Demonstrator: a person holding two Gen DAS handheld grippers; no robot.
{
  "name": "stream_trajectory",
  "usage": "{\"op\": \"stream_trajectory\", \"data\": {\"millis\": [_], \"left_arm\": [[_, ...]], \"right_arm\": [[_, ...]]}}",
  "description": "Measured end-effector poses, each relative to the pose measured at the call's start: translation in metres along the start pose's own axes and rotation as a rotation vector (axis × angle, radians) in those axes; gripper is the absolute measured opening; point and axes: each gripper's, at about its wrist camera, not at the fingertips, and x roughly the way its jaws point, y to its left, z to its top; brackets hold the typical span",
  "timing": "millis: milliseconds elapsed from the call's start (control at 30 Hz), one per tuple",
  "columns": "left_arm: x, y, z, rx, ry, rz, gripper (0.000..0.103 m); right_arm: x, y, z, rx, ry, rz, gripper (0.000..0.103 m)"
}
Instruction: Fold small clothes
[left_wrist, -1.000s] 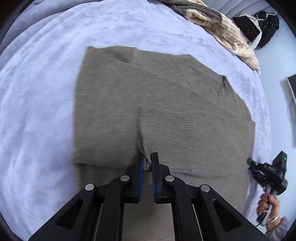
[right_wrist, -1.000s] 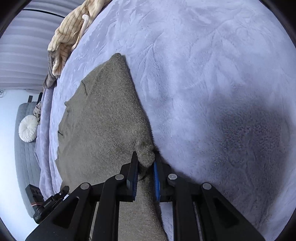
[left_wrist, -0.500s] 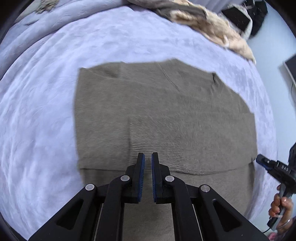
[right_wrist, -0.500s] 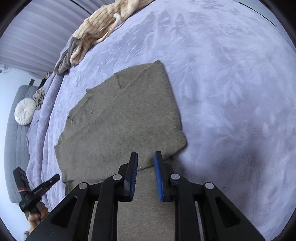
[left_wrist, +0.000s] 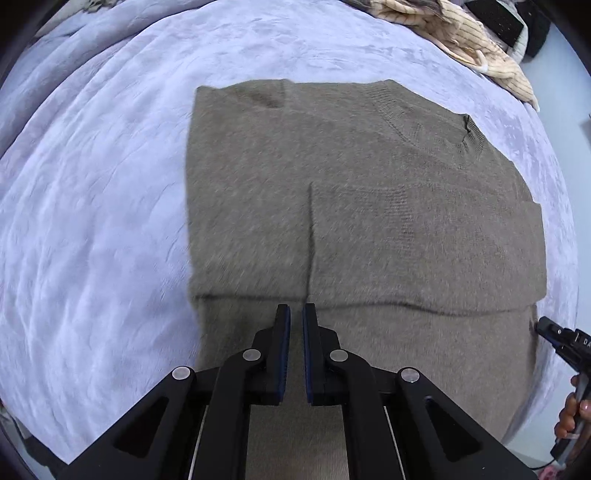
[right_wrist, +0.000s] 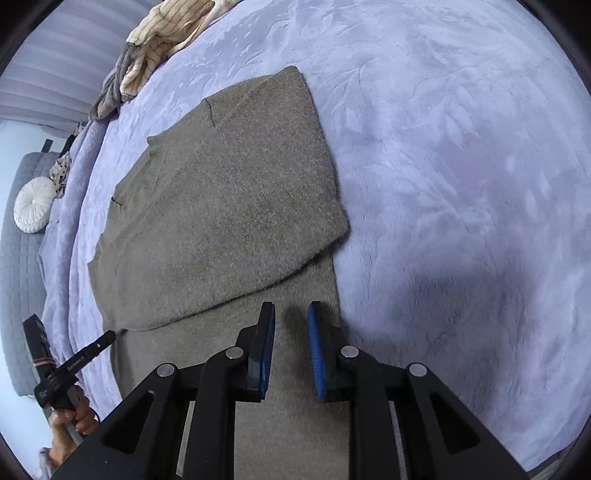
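Observation:
A taupe knitted sweater (left_wrist: 369, 221) lies on the lavender bedspread (left_wrist: 92, 221), its upper part folded down over the lower part. My left gripper (left_wrist: 296, 314) hovers over the fold edge, shut with nothing between its pads. In the right wrist view the same sweater (right_wrist: 221, 203) lies flat. My right gripper (right_wrist: 291, 314) hangs above the sweater's lower right part, jaws slightly apart and empty. Each gripper also shows in the other's view: the right gripper (left_wrist: 554, 332) at the sweater's right edge, the left gripper (right_wrist: 107, 338) at its left edge, each held by a hand.
A heap of cream striped and grey clothes (right_wrist: 162, 44) lies at the far edge of the bedspread (right_wrist: 461, 184), seen also as the cream heap (left_wrist: 480, 44). A white round cushion (right_wrist: 35, 208) rests on a grey quilted surface (right_wrist: 18, 277) at the left.
Both grippers have let go of the sweater's folded edge and drawn back and up. The folded part now lies flat. The right jaws have widened a little.

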Motion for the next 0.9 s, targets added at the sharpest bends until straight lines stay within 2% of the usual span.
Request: {"op": "stream_trajectory", "data": {"millis": [133, 300, 400, 433, 467, 500, 533, 600, 667, 733, 900], "left_arm": [[-0.010, 0.006, -0.019, 0.002, 0.019, 0.030, 0.007], [-0.018, 0.002, -0.048, 0.055, 0.051, 0.065, 0.008], [-0.024, 0.005, -0.064, 0.070, 0.056, 0.063, 0.008], [-0.025, 0.006, -0.069, 0.072, 0.063, 0.060, 0.008], [-0.027, 0.007, -0.073, 0.072, 0.071, 0.060, 0.030], [-0.027, 0.007, -0.075, 0.072, 0.079, 0.065, 0.088], [-0.028, 0.009, -0.079, 0.069, 0.088, 0.091, 0.103], [-0.038, 0.012, -0.088, 0.091, 0.058, 0.104, 0.101], [-0.041, 0.014, -0.096, 0.119, 0.054, 0.129, 0.101], [-0.042, 0.018, -0.102, 0.122, 0.055, 0.142, 0.101], [-0.045, 0.044, -0.115, 0.106, 0.079, 0.138, 0.101]], "right_arm": [[-0.002, 0.000, -0.018, 0.034, 0.030, 0.015, 0.020], [-0.003, 0.009, -0.042, 0.046, 0.064, 0.028, 0.020], [-0.006, 0.017, -0.055, 0.044, 0.078, 0.031, 0.031], [-0.006, 0.019, -0.058, 0.044, 0.079, 0.033, 0.039], [-0.007, 0.022, -0.062, 0.044, 0.082, 0.037, 0.045], [-0.007, 0.024, -0.065, 0.042, 0.086, 0.039, 0.046], [-0.008, 0.026, -0.068, 0.039, 0.089, 0.040, 0.046], [-0.008, 0.031, -0.074, 0.035, 0.095, 0.040, 0.047], [-0.009, 0.035, -0.079, 0.030, 0.099, 0.042, 0.057], [-0.009, 0.039, -0.084, 0.025, 0.103, 0.045, 0.062], [-0.010, 0.046, -0.097, 0.014, 0.111, 0.040, 0.062]]}}
